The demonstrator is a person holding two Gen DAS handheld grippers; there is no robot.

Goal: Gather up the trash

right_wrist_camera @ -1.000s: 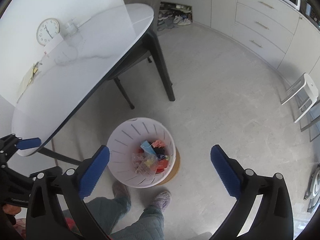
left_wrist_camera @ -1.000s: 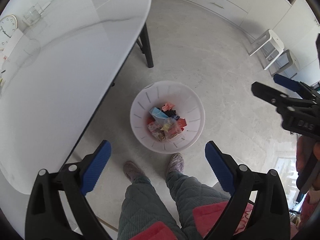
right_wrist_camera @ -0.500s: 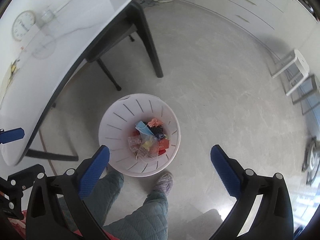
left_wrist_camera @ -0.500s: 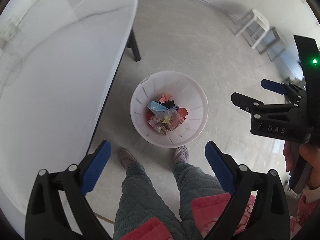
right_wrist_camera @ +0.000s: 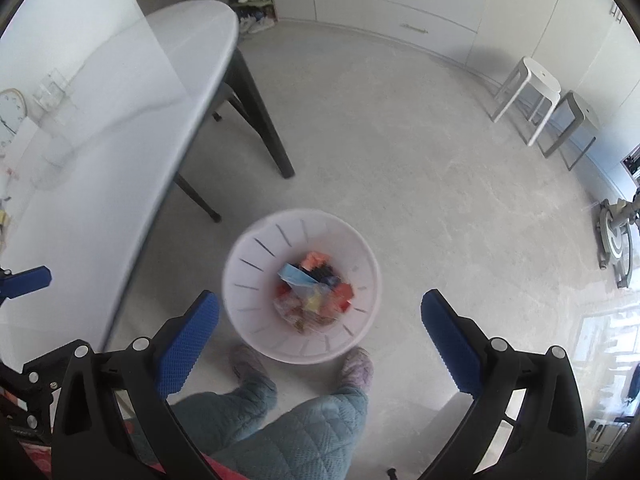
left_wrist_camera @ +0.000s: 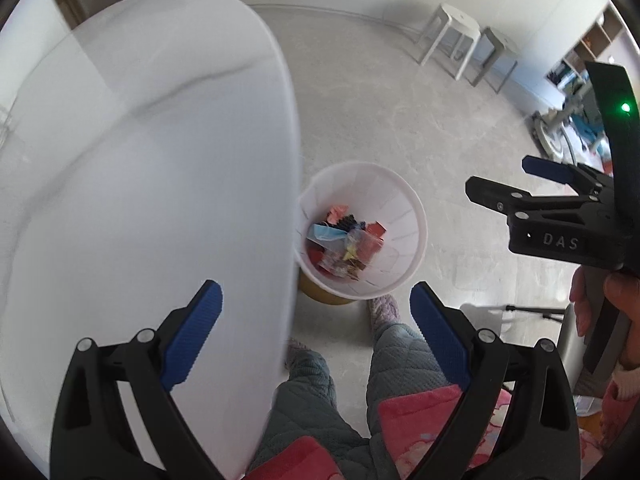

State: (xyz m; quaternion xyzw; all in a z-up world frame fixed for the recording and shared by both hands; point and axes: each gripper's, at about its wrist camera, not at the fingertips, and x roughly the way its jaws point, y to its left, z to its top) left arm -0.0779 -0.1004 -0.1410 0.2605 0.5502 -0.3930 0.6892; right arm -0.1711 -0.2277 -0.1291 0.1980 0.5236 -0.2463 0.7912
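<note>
A white slotted waste bin (left_wrist_camera: 404, 216) (right_wrist_camera: 256, 256) stands on the floor by the table's edge, holding several scraps of coloured trash (left_wrist_camera: 346, 240) (right_wrist_camera: 314, 292). My left gripper (left_wrist_camera: 316, 328) hangs open and empty, its left pad over the tabletop and its right pad above the floor near the bin. High above the bin, my right gripper (right_wrist_camera: 320, 328) is also open with nothing between its blue pads. In the left wrist view the right gripper (left_wrist_camera: 532, 188) shows at the right edge, held in a hand.
A white marble-look table (left_wrist_camera: 140, 184) (right_wrist_camera: 120, 128) with dark legs (right_wrist_camera: 264, 120) fills the left. The person's legs in quilted trousers and slippers (right_wrist_camera: 352, 368) stand just before the bin. Two stools (right_wrist_camera: 532, 92) and cabinets (right_wrist_camera: 420, 4) lie beyond on the grey floor.
Both grippers have swung: the left one moved leftwards over the table, so the tabletop now hides part of the bin. The bin sits lower in the right view. Jaws stayed open.
</note>
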